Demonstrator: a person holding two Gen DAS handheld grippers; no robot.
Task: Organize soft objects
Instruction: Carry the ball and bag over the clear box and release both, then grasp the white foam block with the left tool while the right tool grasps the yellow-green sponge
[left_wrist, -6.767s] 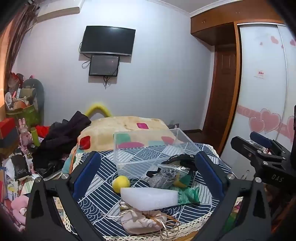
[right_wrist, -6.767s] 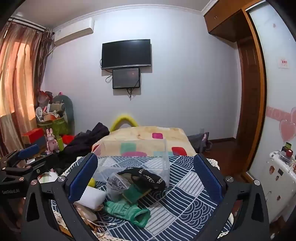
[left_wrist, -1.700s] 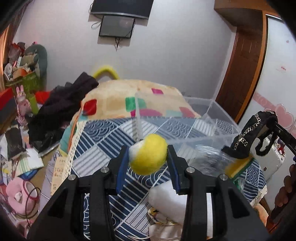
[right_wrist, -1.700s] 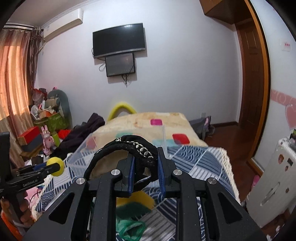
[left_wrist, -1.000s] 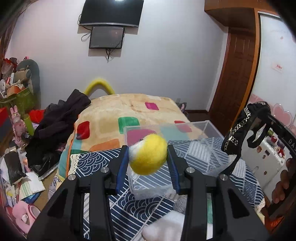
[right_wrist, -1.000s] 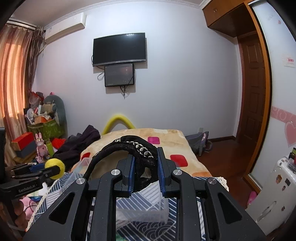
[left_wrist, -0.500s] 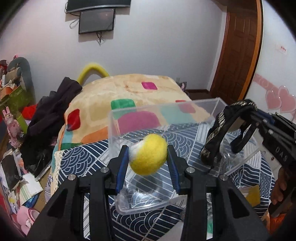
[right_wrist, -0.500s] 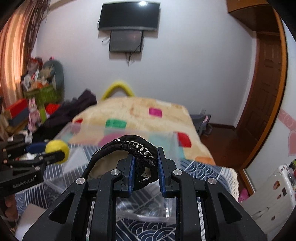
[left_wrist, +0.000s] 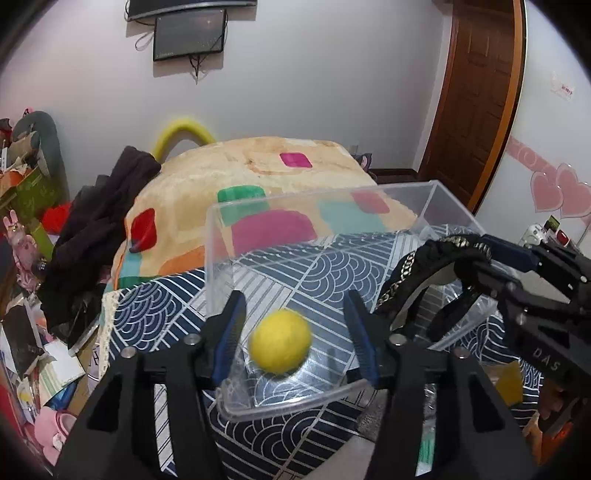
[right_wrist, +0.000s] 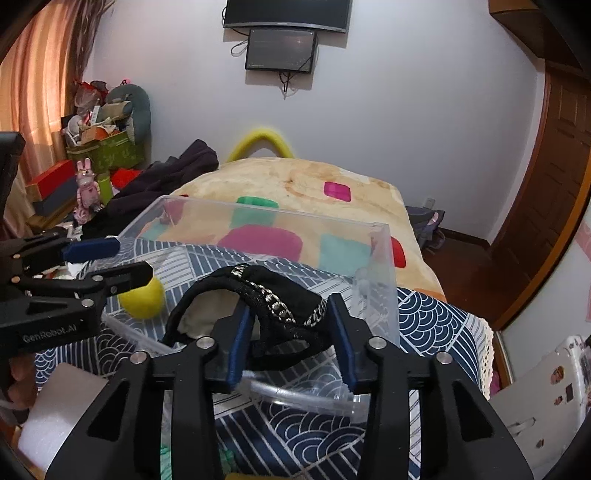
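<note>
A clear plastic box (left_wrist: 432, 192) stands on the blue patterned cloth; it also shows in the right wrist view (right_wrist: 384, 258). My left gripper (left_wrist: 295, 325) is open over the box's near left part. A yellow fuzzy ball (left_wrist: 280, 340) is loose between its fingers, blurred, inside the box; it also shows in the right wrist view (right_wrist: 142, 297). My right gripper (right_wrist: 291, 336) is open over the box's right side. A black headband with a chain trim (right_wrist: 273, 295) sits loosely between its fingers; it also shows in the left wrist view (left_wrist: 424, 266).
A white foam block (right_wrist: 55, 410) lies on the cloth at the near left. A green cloth item (right_wrist: 225, 456) lies near the front edge. A yellow sponge (left_wrist: 509, 384) lies right of the box. A blanket-covered bed (right_wrist: 295, 184) stands behind the table.
Both grippers have opened over the box. The yellow ball has left the left fingers and drops into the box. The headband has come loose in the right fingers.
</note>
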